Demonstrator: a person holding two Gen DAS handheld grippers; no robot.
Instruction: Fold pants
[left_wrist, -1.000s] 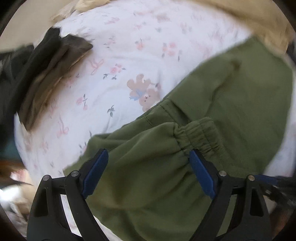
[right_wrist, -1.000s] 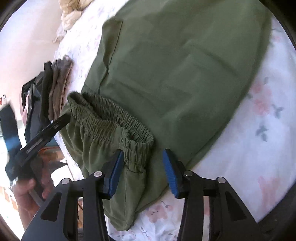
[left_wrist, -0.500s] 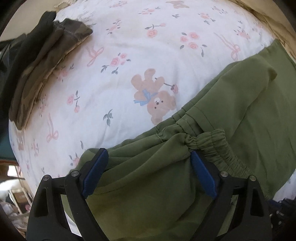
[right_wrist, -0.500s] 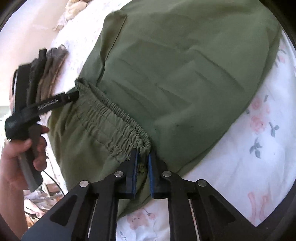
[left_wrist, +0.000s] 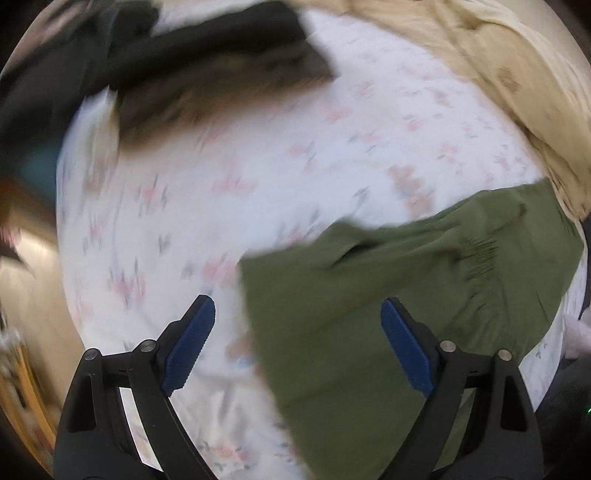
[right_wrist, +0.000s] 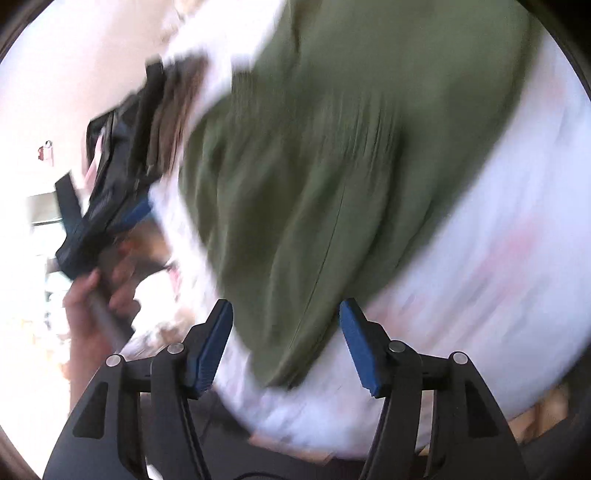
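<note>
The olive green pants (left_wrist: 406, 280) lie folded on the bed, their elastic waistband (left_wrist: 480, 254) bunched at the right. My left gripper (left_wrist: 297, 343) hovers open and wide above the cloth's left edge, gripping nothing. In the right wrist view the pants (right_wrist: 332, 166) fill the middle. My right gripper (right_wrist: 286, 347) has its jaws opening; the cloth's near edge lies between the blue pads (right_wrist: 360, 347), which stand apart from it. Both views are motion-blurred.
A white floral bedsheet (left_wrist: 258, 166) covers the bed. Dark folded clothes (left_wrist: 207, 70) sit at its far left, and a beige blanket (left_wrist: 517, 85) at the far right. In the right wrist view a hand (right_wrist: 92, 306) holds the other gripper beside the bed's edge.
My right gripper, shut on the waistband half a second ago, has let go and its jaws have spread. My left gripper has swung left off the pants, over the sheet.
</note>
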